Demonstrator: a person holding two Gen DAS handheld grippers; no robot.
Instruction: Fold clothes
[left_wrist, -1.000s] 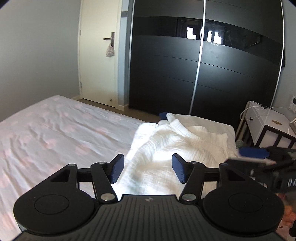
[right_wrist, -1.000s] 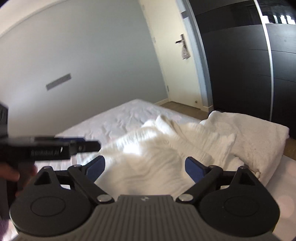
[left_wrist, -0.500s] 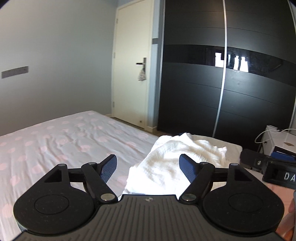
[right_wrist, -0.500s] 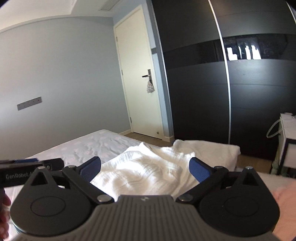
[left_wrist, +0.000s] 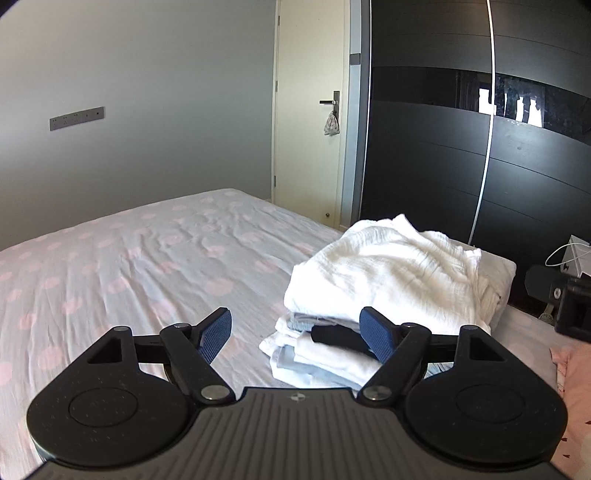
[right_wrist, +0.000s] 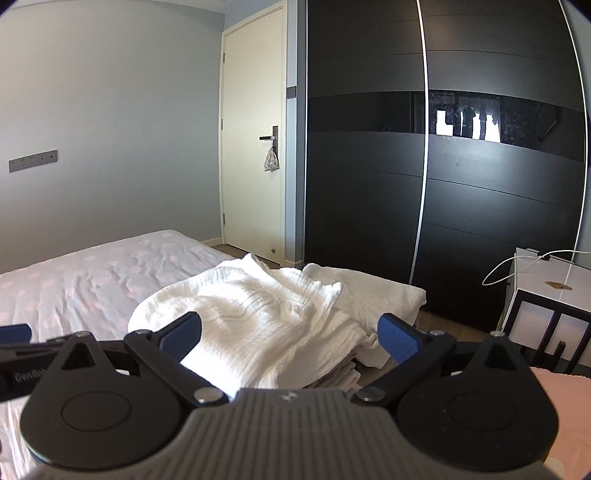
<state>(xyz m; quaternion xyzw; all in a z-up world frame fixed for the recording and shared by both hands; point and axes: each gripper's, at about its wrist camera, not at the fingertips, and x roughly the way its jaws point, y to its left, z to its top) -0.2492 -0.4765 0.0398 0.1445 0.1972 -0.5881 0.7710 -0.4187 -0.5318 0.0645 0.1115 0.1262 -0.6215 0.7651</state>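
One folded white garment (left_wrist: 388, 273) tops the stack (left_wrist: 325, 354), lengthwise toward the wardrobe (left_wrist: 480, 147)

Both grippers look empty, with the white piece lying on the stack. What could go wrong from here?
1. The white garment sits loosely bunched on the folded stack and overhangs it; it might slide or tip the pile.
2. The stack is near the bed's edge, so a nudge could push clothes off.
3. The left gripper and right gripper are open and close together; they may collide.

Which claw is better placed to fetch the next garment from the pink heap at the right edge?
Probably the right claw: open and empty, and the pink fabric lies right beside it. The left claw faces the folded stack.
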